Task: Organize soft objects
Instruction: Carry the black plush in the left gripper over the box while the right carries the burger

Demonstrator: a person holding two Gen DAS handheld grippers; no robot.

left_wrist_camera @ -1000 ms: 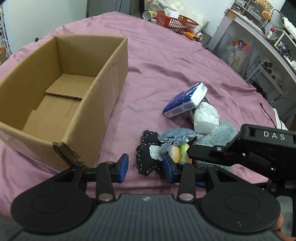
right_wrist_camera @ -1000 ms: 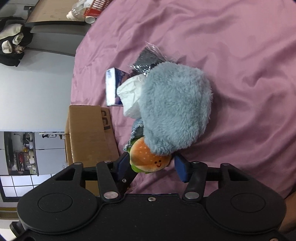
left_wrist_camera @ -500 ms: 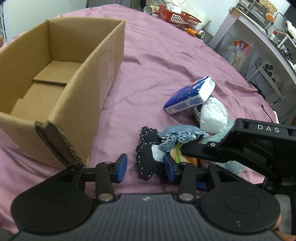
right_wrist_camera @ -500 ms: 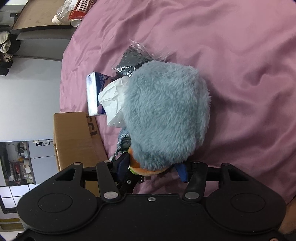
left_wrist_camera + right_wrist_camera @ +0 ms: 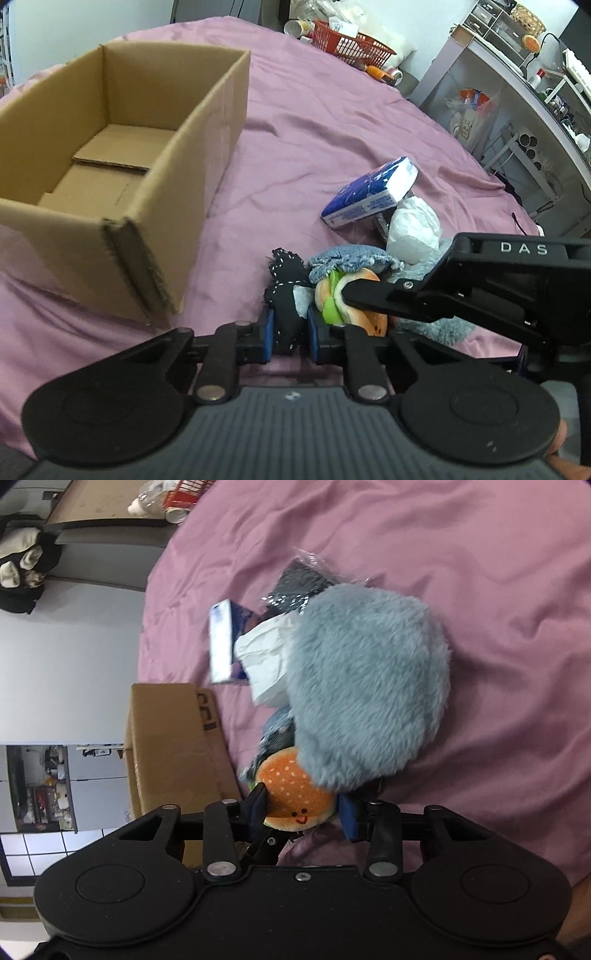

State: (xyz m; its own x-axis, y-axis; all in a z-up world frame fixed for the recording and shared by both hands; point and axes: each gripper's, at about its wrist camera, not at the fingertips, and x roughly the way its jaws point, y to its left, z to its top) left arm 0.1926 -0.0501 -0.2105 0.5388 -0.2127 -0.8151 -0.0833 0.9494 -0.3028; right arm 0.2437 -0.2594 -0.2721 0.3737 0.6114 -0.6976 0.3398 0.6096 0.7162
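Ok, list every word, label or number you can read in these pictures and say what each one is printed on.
"DAS": white capitals on the black body of the right gripper, seen from the left wrist.
Blue and white tissue pack: carries print, too small and blurred to read.
Cardboard box: dark printed marks on its side in the right wrist view, cut off and not readable.
Nothing else legible.
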